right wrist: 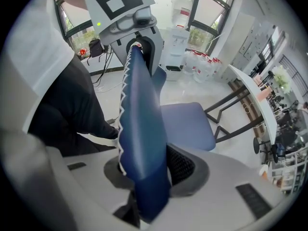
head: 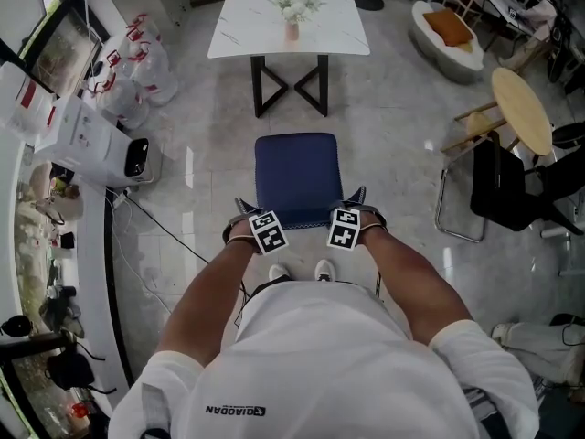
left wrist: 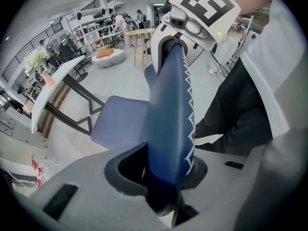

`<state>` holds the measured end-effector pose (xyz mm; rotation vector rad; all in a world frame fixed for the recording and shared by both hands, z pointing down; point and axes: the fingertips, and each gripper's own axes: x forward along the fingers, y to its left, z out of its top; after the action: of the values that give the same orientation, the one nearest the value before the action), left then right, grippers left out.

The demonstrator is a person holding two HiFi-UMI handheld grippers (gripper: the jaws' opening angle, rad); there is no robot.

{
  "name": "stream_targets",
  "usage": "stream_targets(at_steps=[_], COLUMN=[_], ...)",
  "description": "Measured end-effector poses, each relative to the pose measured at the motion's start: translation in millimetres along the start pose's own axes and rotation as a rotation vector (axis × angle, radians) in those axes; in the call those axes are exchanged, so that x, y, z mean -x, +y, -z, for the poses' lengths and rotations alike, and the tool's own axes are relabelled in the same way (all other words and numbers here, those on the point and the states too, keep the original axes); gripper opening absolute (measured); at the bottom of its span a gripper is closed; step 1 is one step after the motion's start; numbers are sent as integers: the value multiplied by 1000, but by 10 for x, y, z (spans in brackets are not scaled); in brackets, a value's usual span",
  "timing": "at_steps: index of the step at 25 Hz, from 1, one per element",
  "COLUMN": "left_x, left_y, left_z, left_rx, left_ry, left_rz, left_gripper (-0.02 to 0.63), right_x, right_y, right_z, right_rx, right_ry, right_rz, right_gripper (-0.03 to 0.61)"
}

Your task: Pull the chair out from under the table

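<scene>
The blue chair stands pulled back from the white table (head: 239, 27), its seat (head: 297, 174) on open floor in front of me. Both grippers point down onto the top of its backrest (left wrist: 168, 119), a thin blue panel with white zigzag stitching. My left gripper (head: 245, 212) straddles the backrest's left end (left wrist: 161, 177); a dark gap shows between one pad and the panel, so it stands open. My right gripper (head: 358, 201) is shut on the right end of the backrest (right wrist: 139, 124), its ribbed pad (right wrist: 180, 165) pressed against it.
A vase of white flowers (head: 292, 7) sits on the table. White boxes and an appliance (head: 96, 140) line the left wall, with a cable (head: 160, 229) on the floor. At the right stand a round wooden stool (head: 521, 108) and a black chair (head: 498, 186).
</scene>
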<state>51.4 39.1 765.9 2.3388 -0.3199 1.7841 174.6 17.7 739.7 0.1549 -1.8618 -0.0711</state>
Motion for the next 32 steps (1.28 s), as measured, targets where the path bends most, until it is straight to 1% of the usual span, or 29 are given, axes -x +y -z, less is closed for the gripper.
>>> stream_targets(at_steps=[10, 13, 16, 21, 24, 28, 31, 32], left_x=[0, -2, 15, 157, 278, 476, 685, 759], left_y=[-10, -13, -18, -52, -85, -128, -132, -123], left_z=[7, 5, 5, 16, 24, 35, 2, -24], left_rx=[-15, -34, -54, -70, -77, -52, -52, -52], left_ry=[3, 12, 18, 6, 1, -23, -47, -61], left_rz=[17, 9, 5, 27, 50, 84, 78, 65], left_gripper=[122, 129, 143, 149, 149, 146, 121, 126], right_x=[-10, -10, 10, 138, 298, 602, 852, 936], right_y=[10, 24, 30, 50, 65, 70, 10, -22], right_z=[-3, 6, 20, 20, -6, -82, -183, -231], right_rx=[0, -2, 12, 49, 42, 3, -62, -94], right_ry=[7, 21, 41, 48, 20, -37, -102, -131], right_rz=[-12, -17, -12, -3, -3, -1, 13, 21], right_gripper=[133, 150, 161, 160, 157, 155, 155, 155])
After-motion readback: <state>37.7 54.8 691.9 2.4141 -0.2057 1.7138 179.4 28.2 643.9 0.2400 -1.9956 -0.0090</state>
